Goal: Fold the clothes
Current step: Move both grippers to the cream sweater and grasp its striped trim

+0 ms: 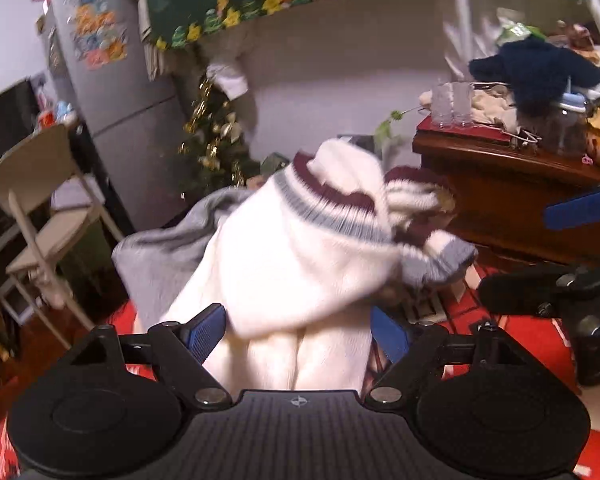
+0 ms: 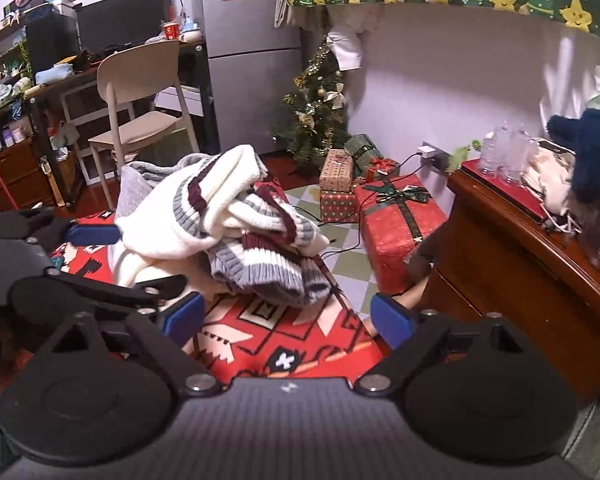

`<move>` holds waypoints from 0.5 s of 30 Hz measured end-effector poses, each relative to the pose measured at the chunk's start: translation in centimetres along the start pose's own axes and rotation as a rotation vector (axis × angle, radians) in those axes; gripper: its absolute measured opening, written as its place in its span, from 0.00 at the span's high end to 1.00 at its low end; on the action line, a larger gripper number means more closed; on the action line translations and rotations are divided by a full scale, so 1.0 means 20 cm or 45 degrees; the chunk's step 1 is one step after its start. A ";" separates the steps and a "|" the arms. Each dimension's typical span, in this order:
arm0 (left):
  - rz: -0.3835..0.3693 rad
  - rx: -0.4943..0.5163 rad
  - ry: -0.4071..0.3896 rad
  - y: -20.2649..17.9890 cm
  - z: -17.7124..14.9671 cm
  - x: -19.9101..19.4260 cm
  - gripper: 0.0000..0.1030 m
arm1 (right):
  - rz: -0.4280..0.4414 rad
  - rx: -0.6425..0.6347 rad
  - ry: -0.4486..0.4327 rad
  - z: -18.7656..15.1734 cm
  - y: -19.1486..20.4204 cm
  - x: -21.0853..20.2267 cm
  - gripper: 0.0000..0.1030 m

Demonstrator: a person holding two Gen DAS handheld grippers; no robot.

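- The white sweater [image 1: 300,248] is showing motion blur in the left wrist view, hiding the surface underneath.
- The grey garment [image 2: 134,184] is lying mostly covered.

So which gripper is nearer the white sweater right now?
Left. The left gripper has the white sweater between its open fingers. The right gripper is open over the red rug, short of the sweater.

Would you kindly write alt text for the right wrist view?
A crumpled white sweater with maroon and grey stripes lies heaped on a red patterned cloth, just beyond the right gripper, whose jaws stand open and empty. Wrapped gifts and a small Christmas tree sit behind.
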State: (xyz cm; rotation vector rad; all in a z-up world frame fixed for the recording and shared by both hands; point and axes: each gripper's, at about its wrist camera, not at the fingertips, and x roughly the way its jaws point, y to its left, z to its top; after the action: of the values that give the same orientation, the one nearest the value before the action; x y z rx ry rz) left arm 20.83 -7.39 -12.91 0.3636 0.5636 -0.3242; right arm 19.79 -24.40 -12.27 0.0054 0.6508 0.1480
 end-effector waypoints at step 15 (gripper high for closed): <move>-0.013 -0.308 -0.015 0.21 0.06 -0.11 0.86 | 0.109 0.053 0.016 0.06 0.02 0.19 0.36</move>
State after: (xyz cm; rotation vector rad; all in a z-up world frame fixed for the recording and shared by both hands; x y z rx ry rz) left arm 21.26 -3.68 -9.58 0.1255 0.5858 -0.2646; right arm 23.50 -23.39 -13.61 0.0726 0.6668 0.2170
